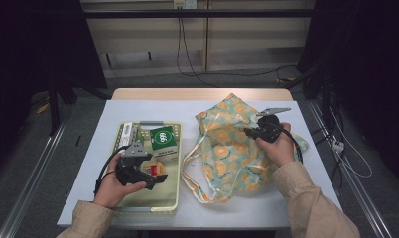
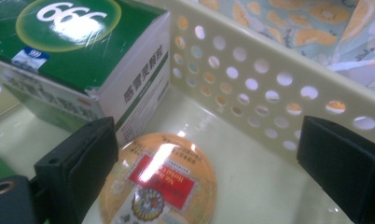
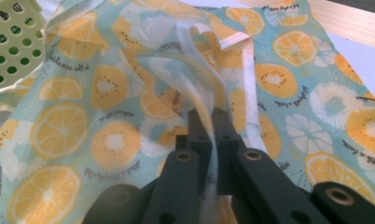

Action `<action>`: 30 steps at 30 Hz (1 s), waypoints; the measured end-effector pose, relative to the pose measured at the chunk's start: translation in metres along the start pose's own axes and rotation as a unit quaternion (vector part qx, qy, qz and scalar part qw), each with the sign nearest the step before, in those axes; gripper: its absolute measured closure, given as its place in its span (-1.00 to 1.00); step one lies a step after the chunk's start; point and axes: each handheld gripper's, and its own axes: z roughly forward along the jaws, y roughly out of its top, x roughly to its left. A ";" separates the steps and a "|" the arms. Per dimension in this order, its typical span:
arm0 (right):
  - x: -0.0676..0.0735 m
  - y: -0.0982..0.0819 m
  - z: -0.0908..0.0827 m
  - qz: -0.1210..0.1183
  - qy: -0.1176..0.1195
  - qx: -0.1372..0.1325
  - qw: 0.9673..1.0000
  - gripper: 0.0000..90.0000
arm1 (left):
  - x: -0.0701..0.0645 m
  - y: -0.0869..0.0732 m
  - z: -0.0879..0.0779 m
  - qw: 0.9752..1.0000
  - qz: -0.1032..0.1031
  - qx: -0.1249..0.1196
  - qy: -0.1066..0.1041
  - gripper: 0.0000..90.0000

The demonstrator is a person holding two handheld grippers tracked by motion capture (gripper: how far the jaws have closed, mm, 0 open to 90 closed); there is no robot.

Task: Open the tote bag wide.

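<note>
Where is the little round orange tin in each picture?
High view: the round tin lies in the yellow basket, by the left gripper.
Left gripper view: low in the middle, between the open jaws.
Right gripper view: I can't see it.
Shared landmark: the holed basket wall.

The high view looks forward and down over the table (image 1: 197, 106). The left gripper view sits close inside the basket (image 2: 269, 88), facing along its jaws. The right gripper view looks closely onto the patterned bag (image 3: 83, 135), shared with the high view.
</note>
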 end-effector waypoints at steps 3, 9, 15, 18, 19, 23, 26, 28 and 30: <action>0.000 0.000 0.000 -0.001 0.001 0.000 1.000 0.99 | -0.001 0.001 0.002 1.000 -0.004 0.004 -0.008 -0.87; 0.000 -0.001 -0.001 -0.003 0.002 -0.002 1.000 0.99 | -0.008 0.003 0.004 1.000 -0.002 -0.003 -0.021 -0.87; 0.001 -0.001 0.000 -0.003 0.002 -0.002 1.000 0.99 | -0.011 -0.001 0.013 0.999 -0.003 0.023 -0.021 -0.85; 0.002 -0.001 -0.001 -0.004 0.003 -0.002 1.000 0.99 | -0.007 -0.002 0.012 1.000 -0.010 0.019 -0.004 -0.85; 0.002 -0.001 -0.001 -0.004 0.003 -0.002 1.000 0.99 | -0.005 -0.002 0.012 1.000 -0.012 0.019 0.002 -0.86; 0.001 -0.001 -0.001 -0.001 0.003 -0.001 1.000 0.99 | 0.000 -0.002 0.016 0.999 -0.008 0.043 0.018 -0.86; 0.001 -0.002 0.000 -0.003 0.004 -0.001 1.000 0.99 | 0.003 -0.003 0.018 0.998 -0.013 0.049 0.027 -0.86; 0.001 -0.002 0.000 -0.004 0.005 -0.001 1.000 0.99 | 0.004 -0.004 0.019 0.998 -0.018 0.059 0.034 -0.86; 0.001 -0.002 0.001 -0.003 0.006 -0.001 1.000 0.99 | 0.005 -0.005 0.022 0.997 -0.019 0.064 0.029 -0.86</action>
